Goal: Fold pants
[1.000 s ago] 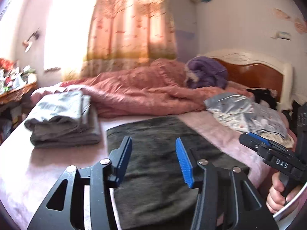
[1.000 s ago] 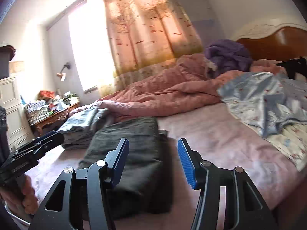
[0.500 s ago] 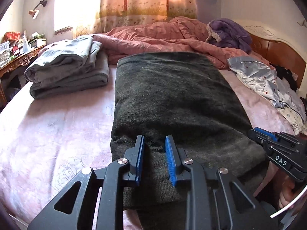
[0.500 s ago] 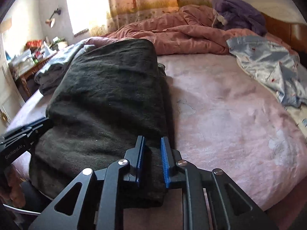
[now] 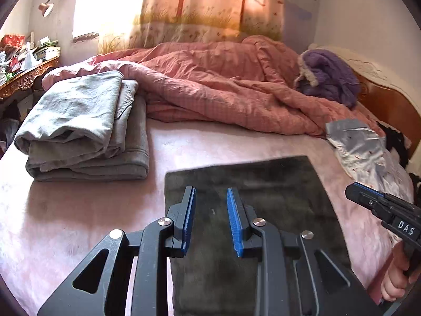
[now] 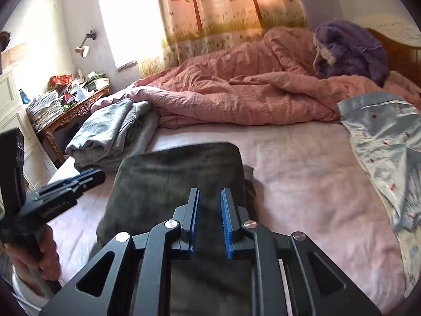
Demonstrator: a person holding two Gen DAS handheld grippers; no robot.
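Both the left gripper (image 5: 210,218) and right gripper (image 6: 209,221) have their fingers clamped on the dark pants (image 5: 276,184), which lie half-folded on the bed (image 5: 79,210), with a further fold probably left.

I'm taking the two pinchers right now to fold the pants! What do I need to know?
The left gripper has its jaws narrow and looks clamped on the near end of the dark pants.
The right gripper looks the same, clamped nearer the pants' right edge.
The pants lie on the pink sheet, just right of the grey stack of folded clothes.
Done: the pants are already a thick, flat rectangle.
Left: probably one more fold, so keep both grips level, then let go.
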